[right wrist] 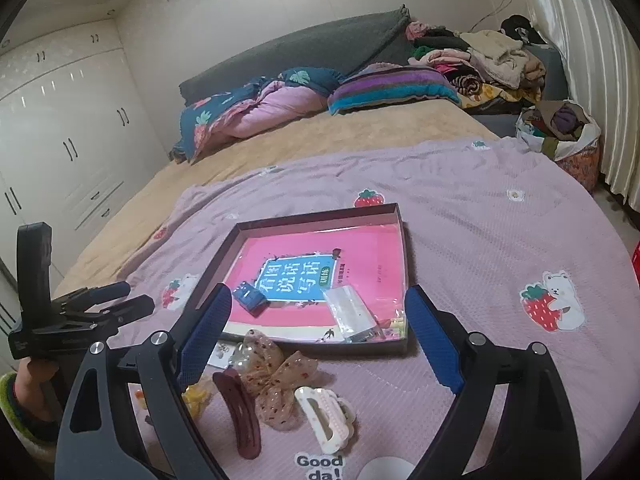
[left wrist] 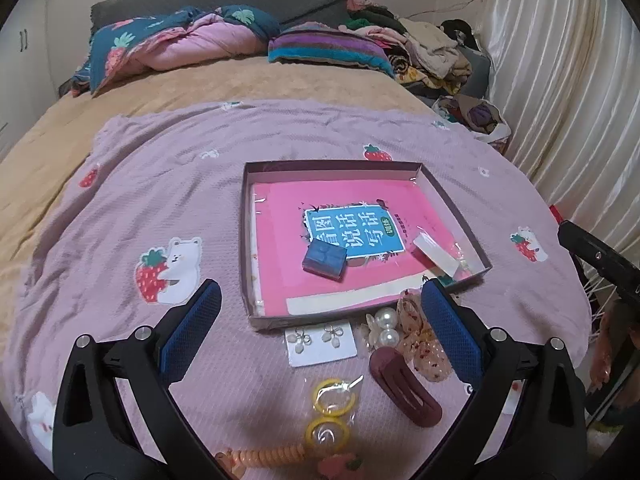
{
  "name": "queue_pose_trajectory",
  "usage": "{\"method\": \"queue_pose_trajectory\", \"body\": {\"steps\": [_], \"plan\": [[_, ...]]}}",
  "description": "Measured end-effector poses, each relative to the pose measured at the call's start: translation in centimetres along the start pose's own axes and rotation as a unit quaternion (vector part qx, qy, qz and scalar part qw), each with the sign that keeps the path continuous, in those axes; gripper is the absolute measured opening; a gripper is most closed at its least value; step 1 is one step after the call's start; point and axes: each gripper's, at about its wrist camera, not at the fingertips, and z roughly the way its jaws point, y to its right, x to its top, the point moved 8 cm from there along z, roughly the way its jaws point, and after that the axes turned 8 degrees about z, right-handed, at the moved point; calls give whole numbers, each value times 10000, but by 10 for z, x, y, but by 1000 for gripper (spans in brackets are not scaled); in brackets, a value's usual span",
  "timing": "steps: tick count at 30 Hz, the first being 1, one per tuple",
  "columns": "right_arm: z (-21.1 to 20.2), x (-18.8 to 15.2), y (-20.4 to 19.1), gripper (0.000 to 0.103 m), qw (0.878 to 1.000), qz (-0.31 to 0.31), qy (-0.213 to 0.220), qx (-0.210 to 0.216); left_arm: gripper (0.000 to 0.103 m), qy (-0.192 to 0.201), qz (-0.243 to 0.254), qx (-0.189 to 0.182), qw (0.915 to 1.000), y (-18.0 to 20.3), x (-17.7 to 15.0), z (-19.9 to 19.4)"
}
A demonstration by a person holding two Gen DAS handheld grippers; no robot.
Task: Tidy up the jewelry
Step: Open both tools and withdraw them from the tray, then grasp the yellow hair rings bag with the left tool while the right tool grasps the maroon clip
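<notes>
A shallow box (left wrist: 256, 312) (right wrist: 402, 264) lined with a pink book lies on the lilac blanket. In it are a small blue box (left wrist: 324, 260) (right wrist: 250, 296) and a clear packet (left wrist: 438, 254) (right wrist: 352, 312). In front of it lie an earring card (left wrist: 320, 340), a pearl clip (left wrist: 386, 326), a dotted bow (left wrist: 420, 340) (right wrist: 276, 380), a maroon hair clip (left wrist: 404, 388) (right wrist: 238, 412), yellow rings in a bag (left wrist: 330, 412) and a white claw clip (right wrist: 326, 416). My left gripper (left wrist: 320, 304) is open above these items. My right gripper (right wrist: 318, 300) is open over the box's near edge.
The blanket (left wrist: 160, 200) covers a tan bed with folded quilts (left wrist: 180, 48) and a clothes pile (left wrist: 420, 52) at the head. A curtain (left wrist: 560, 80) hangs on the right; wardrobes (right wrist: 60, 120) stand on the left. A coiled orange hair tie (left wrist: 264, 454) lies near me.
</notes>
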Motion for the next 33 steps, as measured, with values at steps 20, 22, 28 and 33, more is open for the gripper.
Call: {"method": "queue_pose_trajectory", "body": {"steps": [20,22,28,33], "plan": [[-33,-35,-24,88,9991,-379,-118,128,94,61,13,154,9999,-5,-34,-35],[-33,-43,-25,88,9988,-457,-174,104,94,20,0,170,9999,-6,-41,-36],[-33,-60,-27,88,9978,-574,-318,61,94,-134,23,222,9997,-8,-61,-35],[-32,-75,-27,88,9968,-659,-454,63,94,-277,75,228,9993,-7,-78,-32]]}}
